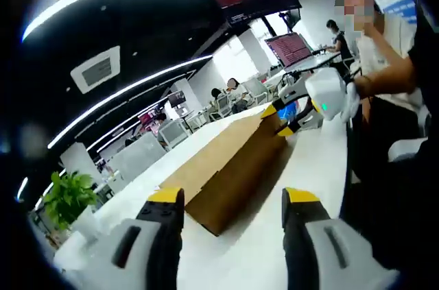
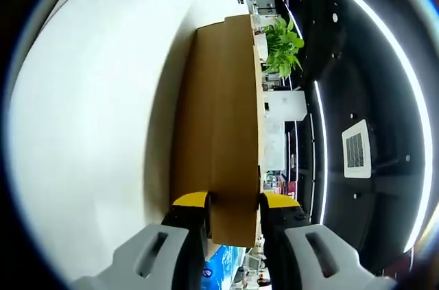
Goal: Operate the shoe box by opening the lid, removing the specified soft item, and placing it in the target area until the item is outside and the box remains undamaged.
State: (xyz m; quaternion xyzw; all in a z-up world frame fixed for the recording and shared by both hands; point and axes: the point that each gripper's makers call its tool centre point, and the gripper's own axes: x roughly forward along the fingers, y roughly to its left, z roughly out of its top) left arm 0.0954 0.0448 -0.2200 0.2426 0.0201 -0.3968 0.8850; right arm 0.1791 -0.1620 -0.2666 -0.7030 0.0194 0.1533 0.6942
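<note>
Two hazards stand out. The left tool (image 1: 233, 201), in the left gripper view, hovers with its yellow-tipped jaws spread wide and empty, aimed at the near corner of the long brown cardboard shoe box (image 1: 230, 166), which lies closed on the white worktop (image 1: 312, 166); nothing yet braces that end. At the box's far end the right tool (image 1: 291, 120) meets the upper edge, carried by a person's hand (image 1: 351, 91) with the forearm reaching in from the right of that view. In the right gripper view the right tool (image 2: 233, 201) has its jaws narrowed on either side of the near end of the shoe box (image 2: 223, 118), apparently pinching the lid edge; whether the grip takes the lid alone or the wall as well cannot be told. If it takes both, lifting would likely raise or drag the whole box across the worktop (image 2: 89, 118); a hard, twisted pull could crease or tear the cardboard. The view is rolled, so the right hand is evidently turned on its side. A green potted plant (image 2: 282, 46) stands beyond the far end.
</note>
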